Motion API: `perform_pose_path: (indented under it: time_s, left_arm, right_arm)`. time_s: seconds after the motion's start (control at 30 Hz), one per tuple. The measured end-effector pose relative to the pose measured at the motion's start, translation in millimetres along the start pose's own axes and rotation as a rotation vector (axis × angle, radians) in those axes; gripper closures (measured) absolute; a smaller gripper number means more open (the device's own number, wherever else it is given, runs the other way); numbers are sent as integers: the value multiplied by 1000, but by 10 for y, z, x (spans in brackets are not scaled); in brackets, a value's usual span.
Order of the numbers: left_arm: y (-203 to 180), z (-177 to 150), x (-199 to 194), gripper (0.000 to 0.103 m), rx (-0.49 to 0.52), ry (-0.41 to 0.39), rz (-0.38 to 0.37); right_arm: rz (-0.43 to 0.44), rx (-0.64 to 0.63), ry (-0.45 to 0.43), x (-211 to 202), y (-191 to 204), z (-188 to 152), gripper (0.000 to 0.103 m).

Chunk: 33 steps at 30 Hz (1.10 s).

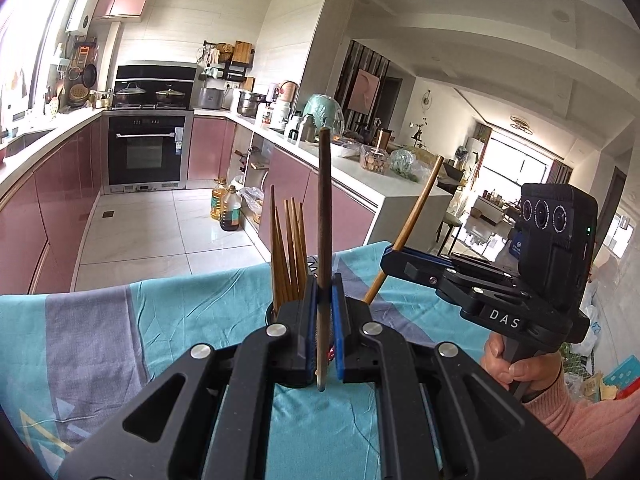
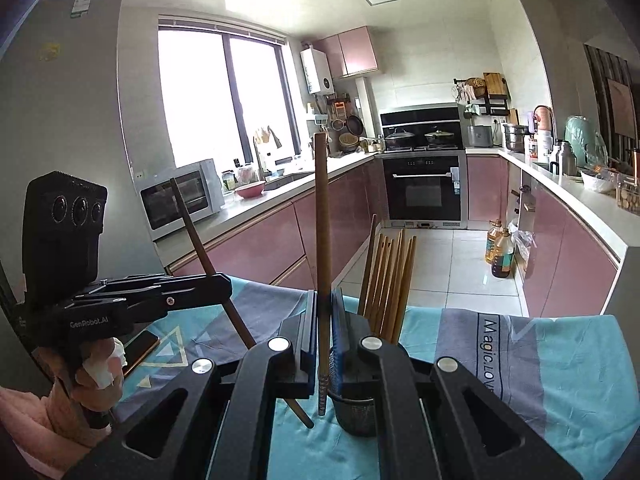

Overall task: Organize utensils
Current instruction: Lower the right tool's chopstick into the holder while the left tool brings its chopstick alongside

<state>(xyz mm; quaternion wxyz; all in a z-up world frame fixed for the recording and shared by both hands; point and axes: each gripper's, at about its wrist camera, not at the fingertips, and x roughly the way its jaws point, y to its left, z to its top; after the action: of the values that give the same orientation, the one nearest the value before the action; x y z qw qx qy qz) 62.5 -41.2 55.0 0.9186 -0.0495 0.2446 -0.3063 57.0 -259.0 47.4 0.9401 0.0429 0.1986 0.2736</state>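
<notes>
left claw [image 1: 325,304]: clenched on a dark chopstick [image 1: 323,216], pinched between the blue pads; stick stands nearly upright, its low end hanging just above the cloth
right claw [image 2: 325,312]: same deal, clamped tight on a lighter brown chopstick [image 2: 321,216]; upright in its own view, leaning in the left view [image 1: 416,216]
the pair: each claw shows up in the other's camera, right one [image 1: 390,260] off to the right, left one [image 2: 222,280] off to the left with its dark stick [image 2: 200,240] slanting; the two sticks are apart, not touching
holder: dark mesh cup [image 2: 356,412] sitting on the cloth just behind the claws; a bunch of wooden chopsticks [image 2: 386,280] stands in it, fanned out at the top; from the left cam only its rim [image 1: 272,314] peeks out beside the jaw, sticks [image 1: 288,248] poking up
cloth: teal and grey tablecloth [image 1: 180,320] with "Magic" lettering; a phone [image 2: 140,346] lies on it near the left hand
hands: right hand [image 1: 516,364] in a pink sleeve grips its handle; left hand [image 2: 100,376] has white wrap on a finger
background: pink kitchen cabinets [image 2: 256,240], oven [image 2: 424,188], oil bottles [image 2: 500,250] on the floor
</notes>
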Motion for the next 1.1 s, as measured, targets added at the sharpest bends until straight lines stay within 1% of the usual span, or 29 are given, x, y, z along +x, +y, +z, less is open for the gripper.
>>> perform_pose_path:
  time_s: [0.4, 0.7, 0.9, 1.1]
  left_arm:
    - [-38, 157, -3, 95, 18, -54, 7]
    - [-69, 209, 32, 96, 22, -76, 26]
    - [-79, 207, 70, 96, 23, -70, 33]
    - [-91, 152, 123, 96, 19, -41, 40]
  right_arm:
    - [-13, -19, -41, -31, -52, 177, 97]
    - [-19, -17, -46, 11, -93, 232, 97]
    - [-27, -13, -32, 95, -85, 220, 97]
    - [-34, -6, -13, 138, -76, 187, 97]
